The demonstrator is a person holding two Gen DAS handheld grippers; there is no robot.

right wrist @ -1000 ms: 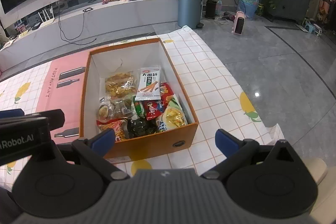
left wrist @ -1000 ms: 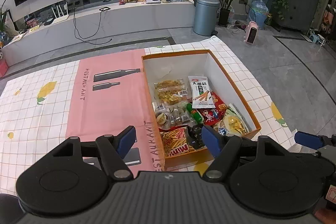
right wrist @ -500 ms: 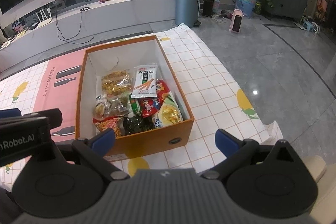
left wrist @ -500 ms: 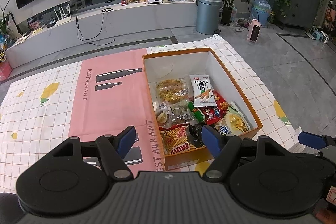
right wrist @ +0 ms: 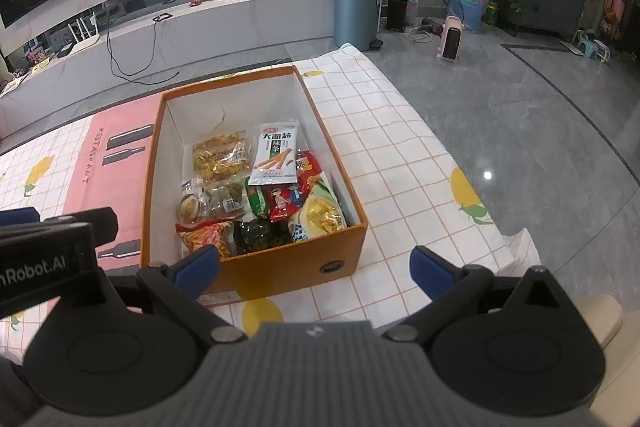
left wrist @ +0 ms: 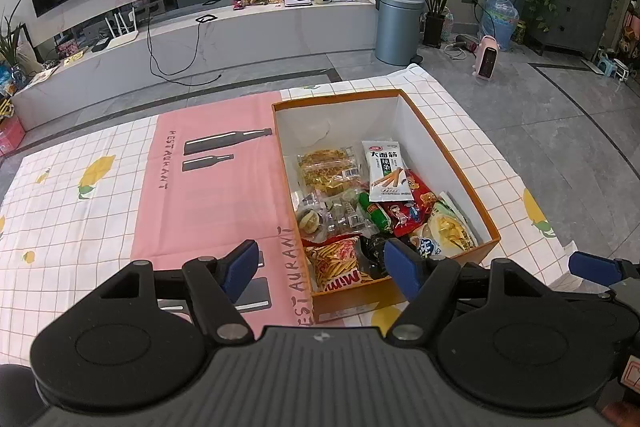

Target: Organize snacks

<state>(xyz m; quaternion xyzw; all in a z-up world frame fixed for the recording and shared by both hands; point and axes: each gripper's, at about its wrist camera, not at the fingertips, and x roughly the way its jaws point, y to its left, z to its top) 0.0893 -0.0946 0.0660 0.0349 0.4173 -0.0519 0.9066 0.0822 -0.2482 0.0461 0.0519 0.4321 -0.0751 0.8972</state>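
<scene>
An orange box (left wrist: 452, 163) with white inner walls sits on a checked cloth and also shows in the right wrist view (right wrist: 280, 263). It holds several snack packets: a white-and-green strip packet (left wrist: 386, 171) (right wrist: 276, 157), a clear bag of yellow snacks (left wrist: 328, 171), a red packet (right wrist: 286, 199) and a red-and-yellow "Mimi" bag (left wrist: 340, 263). My left gripper (left wrist: 322, 269) is open and empty above the box's near end. My right gripper (right wrist: 314, 265) is open and empty, just short of the box's near wall.
The cloth has a pink panel (left wrist: 208, 195) left of the box. Its right edge (right wrist: 516, 243) drops to the grey floor. Beyond stand a long low TV bench (left wrist: 240, 31), a grey bin (left wrist: 398, 27), plants and a water jug (left wrist: 500, 21).
Both grippers have pulled back and up a little, so the box looks slightly farther away. Both stay open. The snacks have not moved.
</scene>
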